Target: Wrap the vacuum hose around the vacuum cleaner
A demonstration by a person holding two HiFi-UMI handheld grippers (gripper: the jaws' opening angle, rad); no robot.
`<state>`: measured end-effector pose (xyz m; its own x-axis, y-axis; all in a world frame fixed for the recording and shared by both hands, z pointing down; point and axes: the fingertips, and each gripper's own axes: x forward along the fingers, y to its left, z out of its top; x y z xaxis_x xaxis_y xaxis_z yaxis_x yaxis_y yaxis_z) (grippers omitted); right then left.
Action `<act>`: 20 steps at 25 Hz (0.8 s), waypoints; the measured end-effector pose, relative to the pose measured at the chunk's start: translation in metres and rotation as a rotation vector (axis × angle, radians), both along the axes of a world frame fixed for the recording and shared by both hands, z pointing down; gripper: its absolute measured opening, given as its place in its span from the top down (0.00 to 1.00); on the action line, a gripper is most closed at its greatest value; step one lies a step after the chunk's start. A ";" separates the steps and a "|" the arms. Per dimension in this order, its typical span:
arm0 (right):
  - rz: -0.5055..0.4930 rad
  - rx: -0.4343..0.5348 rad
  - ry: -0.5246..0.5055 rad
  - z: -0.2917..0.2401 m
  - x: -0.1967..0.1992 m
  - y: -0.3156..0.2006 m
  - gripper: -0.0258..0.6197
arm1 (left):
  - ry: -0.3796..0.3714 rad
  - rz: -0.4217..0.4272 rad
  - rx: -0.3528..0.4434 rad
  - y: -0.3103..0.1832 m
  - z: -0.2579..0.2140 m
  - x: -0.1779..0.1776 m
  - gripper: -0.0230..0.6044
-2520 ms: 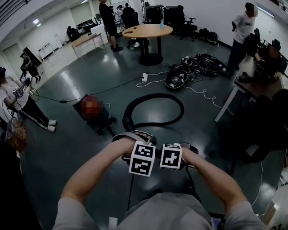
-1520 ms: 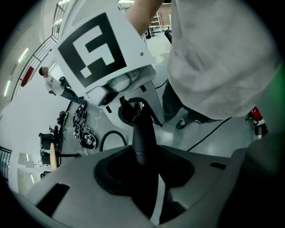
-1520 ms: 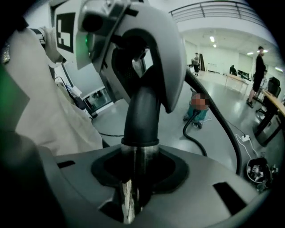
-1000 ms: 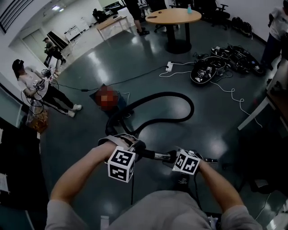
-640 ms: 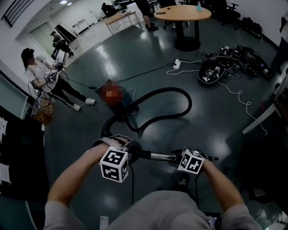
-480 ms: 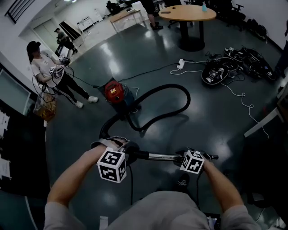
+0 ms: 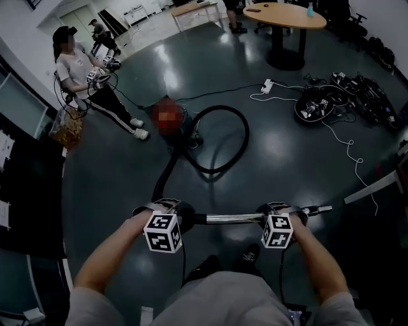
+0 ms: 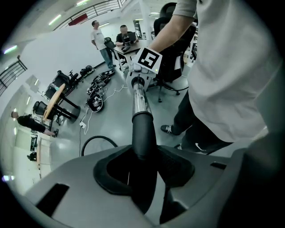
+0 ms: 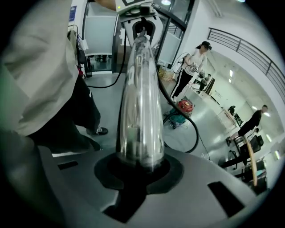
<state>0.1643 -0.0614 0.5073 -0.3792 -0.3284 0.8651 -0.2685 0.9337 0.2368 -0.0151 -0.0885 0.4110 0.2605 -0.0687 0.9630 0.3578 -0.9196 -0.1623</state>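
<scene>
A red vacuum cleaner (image 7: 169, 118) stands on the dark floor ahead, with its black hose (image 7: 220, 143) curled in a loop beside it. The hose runs back to a black handle and a chrome wand (image 7: 233, 218), held level in front of me. My left gripper (image 7: 167, 216) is shut on the black handle (image 8: 143, 133). My right gripper (image 7: 280, 219) has just been closing with the chrome wand (image 9: 139, 102) between its jaws, and it now grips the wand. The right gripper view shows the vacuum cleaner (image 9: 185, 107) beyond the wand.
A person (image 7: 83, 76) holding grippers stands at the upper left, near the vacuum. A round wooden table (image 7: 290, 13) is at the back. A power strip (image 7: 266, 86) and a heap of cables and gear (image 7: 338, 102) lie at the right. A desk edge (image 7: 376, 188) juts in at the right.
The right gripper has slid right along the wand, which now lies level. The hose loop has tightened and swung left toward the vacuum. The left gripper has kept its hold.
</scene>
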 end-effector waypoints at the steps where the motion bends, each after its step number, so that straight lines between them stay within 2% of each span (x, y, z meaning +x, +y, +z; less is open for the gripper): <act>1: -0.011 0.001 0.034 -0.001 0.004 -0.002 0.86 | 0.007 -0.016 -0.009 0.000 0.006 0.000 0.71; 7: -0.094 -0.011 0.178 -0.009 0.014 -0.021 0.86 | 0.042 -0.108 -0.102 0.002 0.034 -0.002 0.71; 13: -0.092 -0.068 0.242 -0.019 0.009 -0.043 0.86 | 0.108 -0.161 -0.153 -0.025 0.038 -0.009 0.71; 20: -0.078 -0.074 0.284 -0.037 -0.015 -0.097 0.86 | 0.229 -0.211 -0.092 -0.085 0.024 -0.033 0.70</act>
<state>0.1496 -0.1585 0.4705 -0.1405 -0.2399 0.9606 -0.1276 0.9665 0.2227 -0.0480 -0.1740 0.4349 0.4602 -0.0592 0.8858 0.1219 -0.9841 -0.1291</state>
